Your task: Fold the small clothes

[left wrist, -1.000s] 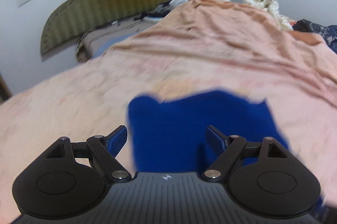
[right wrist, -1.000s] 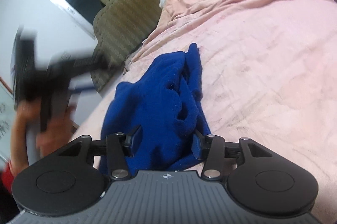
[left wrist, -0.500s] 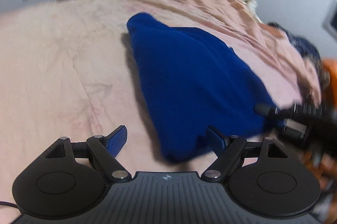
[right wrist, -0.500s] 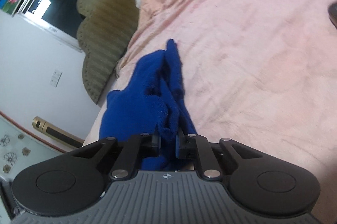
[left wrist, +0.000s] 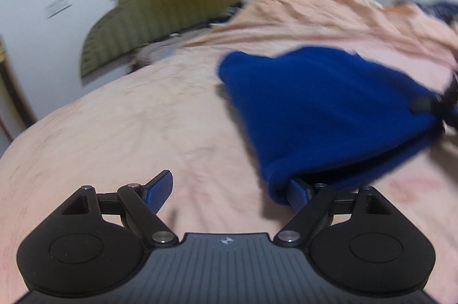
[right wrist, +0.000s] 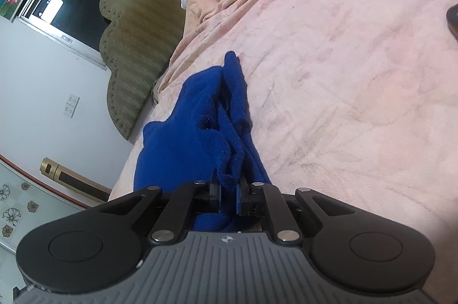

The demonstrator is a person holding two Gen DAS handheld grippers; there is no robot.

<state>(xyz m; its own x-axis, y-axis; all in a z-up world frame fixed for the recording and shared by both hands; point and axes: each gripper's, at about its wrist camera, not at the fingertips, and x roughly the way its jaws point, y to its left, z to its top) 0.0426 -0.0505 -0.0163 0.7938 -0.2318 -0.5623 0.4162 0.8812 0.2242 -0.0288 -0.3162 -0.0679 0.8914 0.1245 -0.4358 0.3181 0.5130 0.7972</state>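
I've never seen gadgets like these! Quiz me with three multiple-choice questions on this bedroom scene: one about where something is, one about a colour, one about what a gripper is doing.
1. Where does the garment lie?
A on the pink bedspread
B on the floor
C on a chair

2. What colour is the garment?
A red
B blue
C white

3. How are the right gripper's jaws?
A wide open
B shut on the garment
C shut on nothing

Answers:
1 A, the garment rests on the pink bedspread.
2 B, it is deep blue.
3 B, the right gripper pinches its bunched edge.
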